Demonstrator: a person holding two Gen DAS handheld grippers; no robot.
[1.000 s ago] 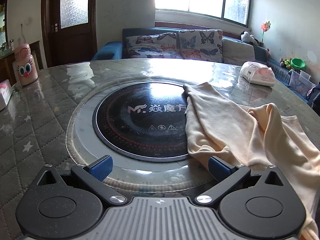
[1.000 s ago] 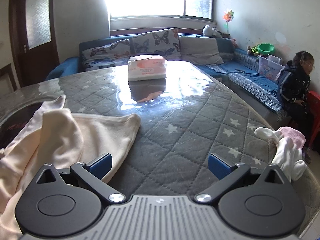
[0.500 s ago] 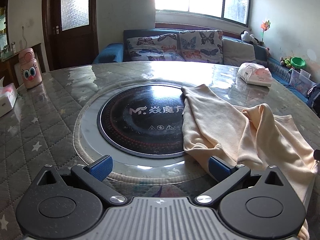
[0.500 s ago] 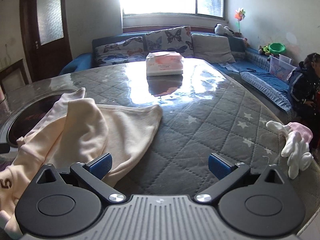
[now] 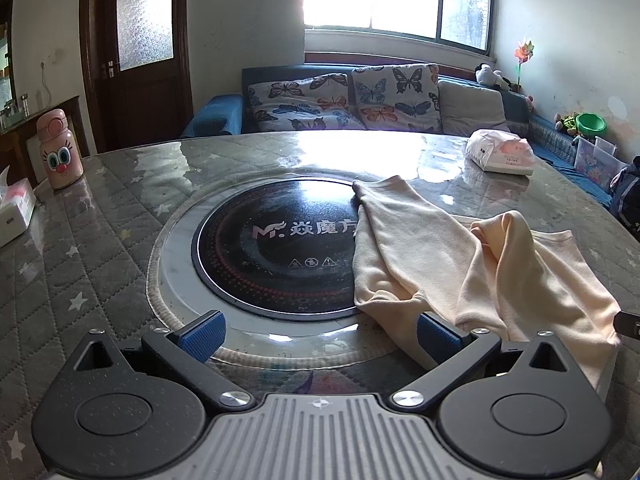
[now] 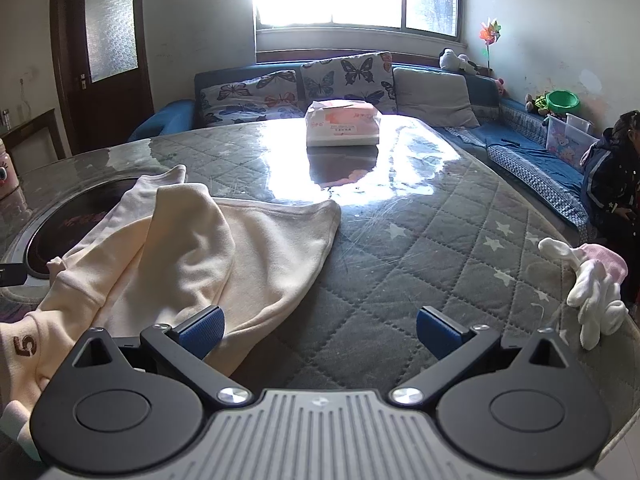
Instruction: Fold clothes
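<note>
A cream garment (image 5: 460, 264) lies crumpled on the quilted table, its far end over the black induction hob (image 5: 276, 248). In the right wrist view the same garment (image 6: 192, 248) lies at the left, with a brown "5" on its near part. My left gripper (image 5: 320, 334) is open and empty, just in front of the garment's near edge, its right finger beside the cloth. My right gripper (image 6: 318, 326) is open and empty, its left finger at the garment's near right edge.
A tissue pack (image 6: 342, 124) sits at the far side of the table. White and pink gloves (image 6: 592, 284) lie at the right edge. A pink bottle (image 5: 59, 148) and a tissue box (image 5: 14, 204) stand at the left. A sofa and a child (image 6: 616, 176) are beyond.
Both grippers have drawn back and risen a little, so more of the table and garment shows. The garment has not moved. Both grippers stay open.
</note>
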